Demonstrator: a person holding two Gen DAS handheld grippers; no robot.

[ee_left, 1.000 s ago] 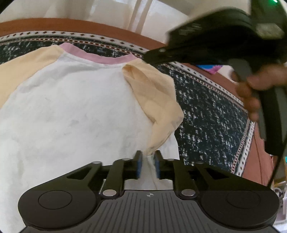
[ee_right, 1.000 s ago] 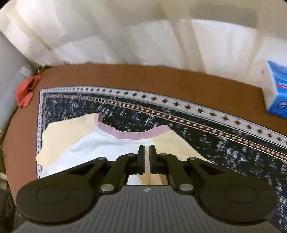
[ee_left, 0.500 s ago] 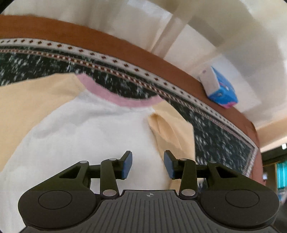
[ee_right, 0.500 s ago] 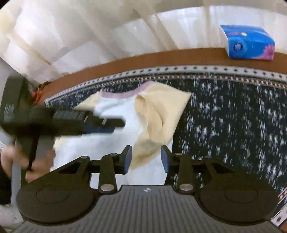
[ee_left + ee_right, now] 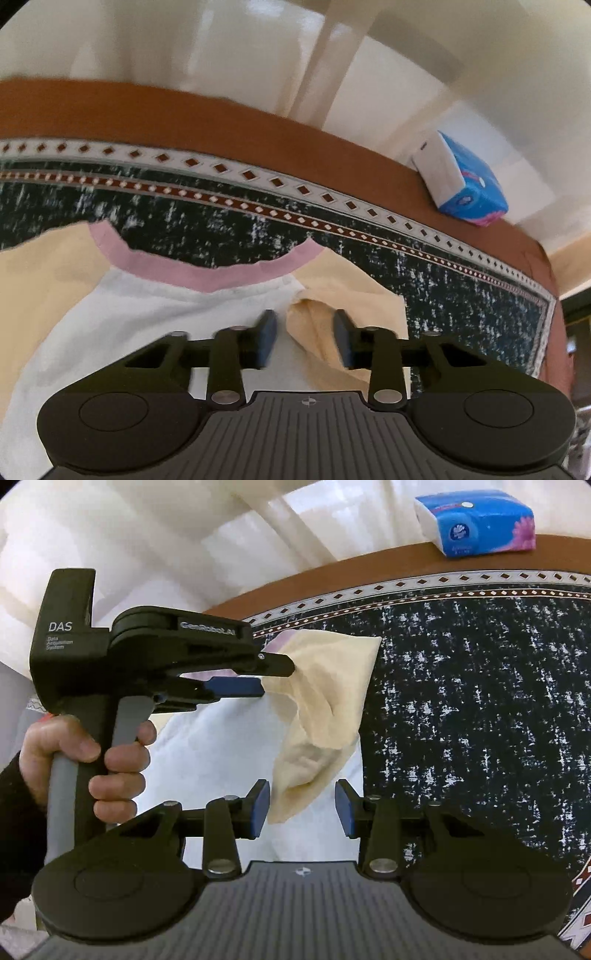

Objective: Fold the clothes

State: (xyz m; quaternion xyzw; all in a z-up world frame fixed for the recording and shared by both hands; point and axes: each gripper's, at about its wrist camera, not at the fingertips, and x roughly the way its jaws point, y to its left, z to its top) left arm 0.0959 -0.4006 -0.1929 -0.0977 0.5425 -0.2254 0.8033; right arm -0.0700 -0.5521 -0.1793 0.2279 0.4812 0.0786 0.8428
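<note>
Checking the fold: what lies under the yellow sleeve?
The yellow sleeve is folded inward over the white shirt body; its outer edge lies on the dark patterned cloth. How much of the shirt sits beneath the sleeve is covered.

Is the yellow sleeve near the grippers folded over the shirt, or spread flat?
Folded over. The yellow sleeve lies crumpled and doubled onto the white shirt body, not flat on the dark cloth.
</note>
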